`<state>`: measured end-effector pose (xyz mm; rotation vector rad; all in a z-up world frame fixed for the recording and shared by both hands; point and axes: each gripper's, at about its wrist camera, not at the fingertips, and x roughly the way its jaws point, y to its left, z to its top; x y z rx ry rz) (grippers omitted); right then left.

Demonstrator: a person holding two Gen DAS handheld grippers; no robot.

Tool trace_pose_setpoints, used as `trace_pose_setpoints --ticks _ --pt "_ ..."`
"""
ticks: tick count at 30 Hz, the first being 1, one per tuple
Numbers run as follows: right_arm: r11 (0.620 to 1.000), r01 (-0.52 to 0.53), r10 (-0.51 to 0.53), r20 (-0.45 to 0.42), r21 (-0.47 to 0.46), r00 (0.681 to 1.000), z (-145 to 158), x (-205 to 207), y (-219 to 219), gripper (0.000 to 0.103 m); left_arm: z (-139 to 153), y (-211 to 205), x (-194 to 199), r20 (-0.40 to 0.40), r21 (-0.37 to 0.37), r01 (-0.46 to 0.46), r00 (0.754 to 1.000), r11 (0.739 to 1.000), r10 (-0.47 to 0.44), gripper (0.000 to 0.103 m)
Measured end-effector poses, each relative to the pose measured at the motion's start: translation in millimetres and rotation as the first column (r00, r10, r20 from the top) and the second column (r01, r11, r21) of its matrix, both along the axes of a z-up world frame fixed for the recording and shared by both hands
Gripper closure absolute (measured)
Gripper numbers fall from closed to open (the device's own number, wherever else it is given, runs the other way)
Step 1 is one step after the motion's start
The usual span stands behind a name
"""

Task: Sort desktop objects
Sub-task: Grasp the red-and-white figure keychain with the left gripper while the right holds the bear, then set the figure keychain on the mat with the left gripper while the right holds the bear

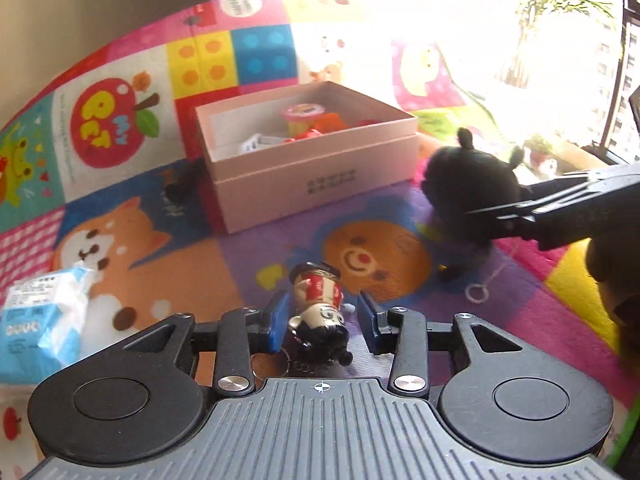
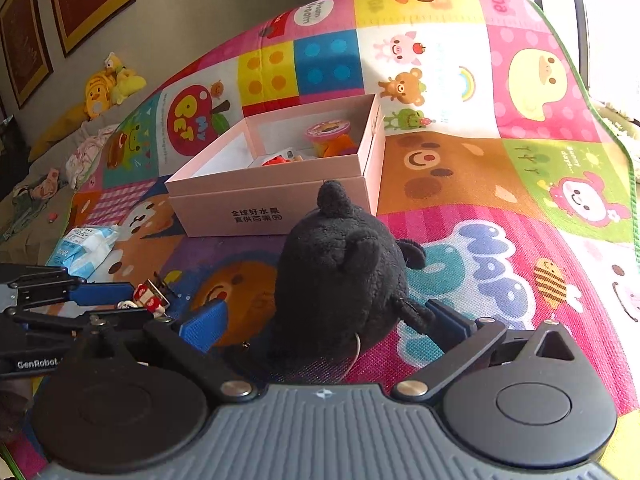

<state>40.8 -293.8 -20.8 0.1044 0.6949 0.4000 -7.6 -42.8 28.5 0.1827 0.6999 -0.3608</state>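
Currently both hands are at the pick stage. The left gripper has its jaws partly open around the small figurine keychain, which lies on the play mat; its left side is right at one pad, with a clear gap at the other, so no grip yet. The right gripper is spread wide around the black plush toy, pads not pressing. Next — close on each, lift, carry to the pink box just behind. That box already holds a pink-lidded tub and some orange and red pieces. A blue tissue pack lies off to the left, untouched.
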Motion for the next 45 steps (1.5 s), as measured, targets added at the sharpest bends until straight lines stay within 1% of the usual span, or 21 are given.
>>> trace_pose_setpoints --ticks 1,2,6,7,9,10,12,14,16,18,19,21,22,25,28,32,35,37,39,42,45 --pt "1.0 0.0 0.0 0.002 -0.004 1.0 0 -1 1 0.0 -2 -3 -3 -0.001 0.004 0.001 1.0 1.0 -0.001 0.05" --pt "1.0 0.0 0.0 0.004 -0.009 1.0 0 -2 1 0.0 -4 -4 -5 -0.003 0.009 -0.001 1.0 1.0 0.001 0.047" --pt "1.0 -0.004 0.004 0.006 -0.03 1.0 -1 -4 5 0.0 -12 -2 -7 -0.036 0.034 -0.023 0.999 0.999 0.024 0.044" --pt "0.999 -0.005 0.005 0.007 -0.034 1.0 -2 -4 6 0.0 -12 2 -7 -0.036 0.045 -0.035 0.999 0.998 0.036 0.041" --pt "0.999 -0.006 0.007 0.007 -0.042 1.0 -2 -4 7 0.0 -11 9 -7 -0.028 0.054 -0.057 0.998 0.997 0.059 0.032" --pt "0.999 -0.007 0.007 0.006 -0.045 1.0 -3 -4 8 0.0 -9 14 -5 -0.021 0.064 -0.074 0.997 0.995 0.075 0.03" --pt "0.999 -0.007 0.007 0.004 -0.053 1.0 -3 -4 9 0.0 -7 23 -2 0.002 0.097 -0.115 0.993 0.989 0.115 0.029" --pt "0.998 -0.008 0.008 0.003 -0.059 1.0 -4 -4 10 0.0 -5 35 3 0.032 0.129 -0.174 0.985 0.976 0.172 0.024" --pt "0.998 -0.009 0.009 0.002 -0.064 1.0 -4 -4 11 0.0 -2 48 10 0.05 0.139 -0.249 0.969 0.959 0.244 0.022" --pt "0.997 -0.009 0.008 -0.002 -0.072 1.0 -5 -3 12 0.0 0 59 15 0.048 0.118 -0.304 0.953 0.945 0.301 0.022" --pt "0.997 -0.009 0.008 -0.005 -0.075 1.0 -5 -3 13 0.0 2 64 17 0.031 0.084 -0.313 0.95 0.946 0.312 0.022" --pt "0.997 -0.009 0.009 -0.009 -0.079 1.0 -6 -3 14 0.0 4 67 17 -0.006 0.016 -0.292 0.956 0.956 0.292 0.02" --pt "0.997 -0.01 0.009 -0.01 -0.082 1.0 -6 -3 14 0.0 5 66 16 -0.021 -0.012 -0.275 0.961 0.961 0.275 0.017" --pt "0.996 -0.011 0.01 -0.011 -0.09 1.0 -6 -3 16 0.0 1 54 13 -0.046 -0.058 -0.211 0.977 0.976 0.209 0.014" --pt "0.995 -0.015 0.014 -0.007 -0.097 1.0 -7 -4 16 0.0 -3 40 12 -0.058 -0.096 -0.156 0.987 0.983 0.151 0.011" --pt "0.995 -0.011 0.011 0.003 -0.096 1.0 -5 -5 16 0.0 -10 25 17 -0.048 -0.107 -0.121 0.992 0.987 0.116 0.008" --pt "0.996 -0.01 0.011 0.013 -0.089 1.0 0 -6 13 0.0 -13 20 19 -0.044 -0.143 -0.1 0.995 0.985 0.095 0.008" --pt "0.996 -0.007 0.011 0.035 -0.089 0.999 8 -8 10 0.0 -14 15 18 -0.026 -0.152 -0.088 0.996 0.984 0.085 0.007" --pt "0.995 0.008 0.0 0.08 -0.098 0.997 22 -9 5 0.0 -16 11 15 -0.005 -0.14 -0.081 0.997 0.987 0.081 0.006" --pt "0.991 0.033 -0.016 0.124 -0.133 0.992 33 -3 4 0.0 -22 7 11 0.006 -0.109 -0.084 0.996 0.99 0.085 0.005" --pt "0.977 0.06 -0.034 0.128 -0.202 0.991 31 6 14 0.0 -20 10 8 0.028 -0.114 -0.102 0.994 0.988 0.106 0.003"
